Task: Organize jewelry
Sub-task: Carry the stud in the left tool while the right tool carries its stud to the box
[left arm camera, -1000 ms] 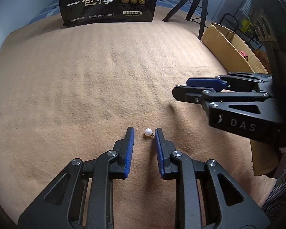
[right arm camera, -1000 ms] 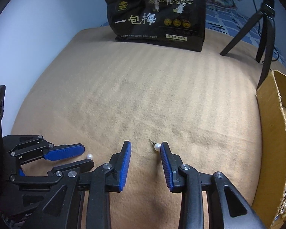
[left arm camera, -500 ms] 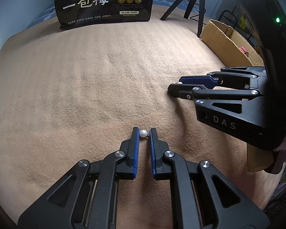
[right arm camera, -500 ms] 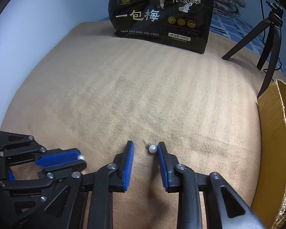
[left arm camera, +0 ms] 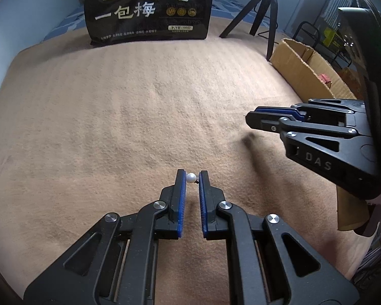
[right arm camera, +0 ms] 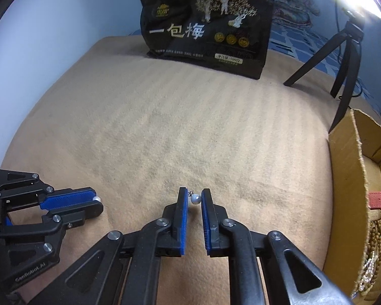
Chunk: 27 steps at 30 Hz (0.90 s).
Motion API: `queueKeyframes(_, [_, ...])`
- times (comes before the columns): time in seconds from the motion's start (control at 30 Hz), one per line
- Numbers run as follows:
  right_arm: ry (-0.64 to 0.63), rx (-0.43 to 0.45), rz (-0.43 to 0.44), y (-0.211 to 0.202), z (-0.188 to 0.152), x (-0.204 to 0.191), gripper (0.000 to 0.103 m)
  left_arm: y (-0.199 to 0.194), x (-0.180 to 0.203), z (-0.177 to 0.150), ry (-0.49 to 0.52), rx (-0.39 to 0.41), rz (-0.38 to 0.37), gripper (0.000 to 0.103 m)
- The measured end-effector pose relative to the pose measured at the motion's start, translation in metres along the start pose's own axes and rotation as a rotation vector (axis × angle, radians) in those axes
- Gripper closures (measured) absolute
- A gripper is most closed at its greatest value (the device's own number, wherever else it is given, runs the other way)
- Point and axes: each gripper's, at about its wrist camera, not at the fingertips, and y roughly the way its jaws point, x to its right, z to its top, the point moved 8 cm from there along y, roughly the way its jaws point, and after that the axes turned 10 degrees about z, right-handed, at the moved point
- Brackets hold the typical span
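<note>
Between my left tongs [left arm camera: 191,178], at twelve o'clock: one pearl earring [left arm camera: 191,177], now pinched after the fingers narrowed; second pearl earring [right arm camera: 196,199] likewise pinched in my right tongs [right arm camera: 194,199], both over the tan blanket [left arm camera: 101,117], ready for lifting.

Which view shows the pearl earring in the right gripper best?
The right wrist view: the pearl earring sits centred between the right gripper's blue pads, its pin visible. In the left wrist view the right gripper appears side-on, showing only a pin tip.
</note>
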Motion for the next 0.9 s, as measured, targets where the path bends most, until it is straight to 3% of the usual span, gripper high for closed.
queueKeyframes(0.6, [0.029,0.133,-0.004,-0.079,0.005,0.004,0.095,-0.059,0.038,0.02,0.073,0.147,0.001,0.095])
queueKeyframes(0.9, [0.056,0.187,-0.018,-0.116,0.001,0.018,0.095,-0.078,0.061,0.026,0.089,0.185,-0.024,0.095])
